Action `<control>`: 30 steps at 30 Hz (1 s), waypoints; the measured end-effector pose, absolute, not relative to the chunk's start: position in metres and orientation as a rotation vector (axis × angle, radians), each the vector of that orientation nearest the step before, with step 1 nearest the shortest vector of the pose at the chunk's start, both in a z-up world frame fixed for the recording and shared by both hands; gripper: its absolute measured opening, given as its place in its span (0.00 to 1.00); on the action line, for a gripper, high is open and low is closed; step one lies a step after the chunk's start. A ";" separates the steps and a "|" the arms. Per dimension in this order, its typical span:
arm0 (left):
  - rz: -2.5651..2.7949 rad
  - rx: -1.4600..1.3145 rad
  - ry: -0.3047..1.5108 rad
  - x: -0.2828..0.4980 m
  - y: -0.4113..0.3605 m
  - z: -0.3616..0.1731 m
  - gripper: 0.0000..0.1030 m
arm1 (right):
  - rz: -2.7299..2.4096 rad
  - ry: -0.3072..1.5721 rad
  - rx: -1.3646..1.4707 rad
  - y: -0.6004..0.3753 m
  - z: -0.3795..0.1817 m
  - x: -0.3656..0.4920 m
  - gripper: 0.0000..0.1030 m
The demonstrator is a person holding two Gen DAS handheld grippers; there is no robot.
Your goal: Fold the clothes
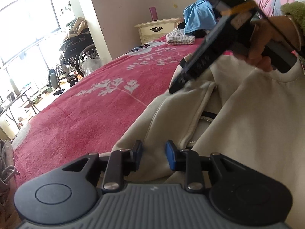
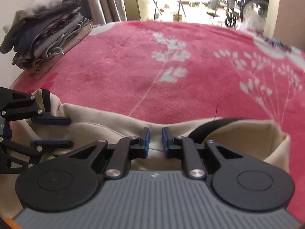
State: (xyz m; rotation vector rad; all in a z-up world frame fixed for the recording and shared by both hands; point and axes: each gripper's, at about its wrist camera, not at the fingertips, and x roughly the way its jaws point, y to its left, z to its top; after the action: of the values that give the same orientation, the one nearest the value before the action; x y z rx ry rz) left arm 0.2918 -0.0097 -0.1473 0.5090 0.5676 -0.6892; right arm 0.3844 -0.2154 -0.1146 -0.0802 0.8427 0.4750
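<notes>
A soft, limp cream garment (image 2: 118, 126) is being pinched at its near edge by the narrowly set right gripper (image 2: 156, 140). A fold is being loosely straddled by the left gripper (image 1: 154, 153), its gap narrow too. It is likely best taken at hems.

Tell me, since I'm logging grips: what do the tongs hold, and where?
Both tongs, left and right, straddle folds of the cream garment; whether they pinch it cannot be told.

I count two grippers, my left gripper (image 1: 154, 153) and my right gripper (image 2: 156, 140), over one cream garment (image 1: 238, 118) on one pink blanket (image 2: 133, 61). One stack of folded clothes (image 2: 45, 36) sits upper left in the right wrist view. The left wrist view shows one wheelchair (image 1: 80, 51) at left, one nightstand (image 1: 156, 28) and one loose clothes pile (image 1: 198, 19) at top.
</notes>
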 end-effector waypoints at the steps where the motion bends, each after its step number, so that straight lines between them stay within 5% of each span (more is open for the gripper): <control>1: -0.691 0.502 0.570 0.292 -0.009 -0.147 0.28 | 0.470 0.820 -0.076 -0.215 -0.105 0.382 0.14; 16: -0.679 0.486 0.591 0.291 -0.011 -0.142 0.30 | 0.543 0.851 -0.211 -0.176 -0.108 0.356 0.14; 22: -0.686 0.417 0.582 0.285 -0.015 -0.120 0.45 | 0.504 0.844 -0.300 -0.163 -0.125 0.352 0.14; 30: -0.647 0.599 0.601 0.278 -0.041 -0.147 0.48 | 0.501 0.838 -0.226 -0.175 -0.092 0.343 0.15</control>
State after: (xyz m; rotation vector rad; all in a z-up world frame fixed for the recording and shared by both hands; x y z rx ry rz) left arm 0.2780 -0.0405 -0.1466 0.5990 0.6007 -0.6471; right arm 0.3428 -0.1748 -0.0924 -0.2256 0.8383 0.5007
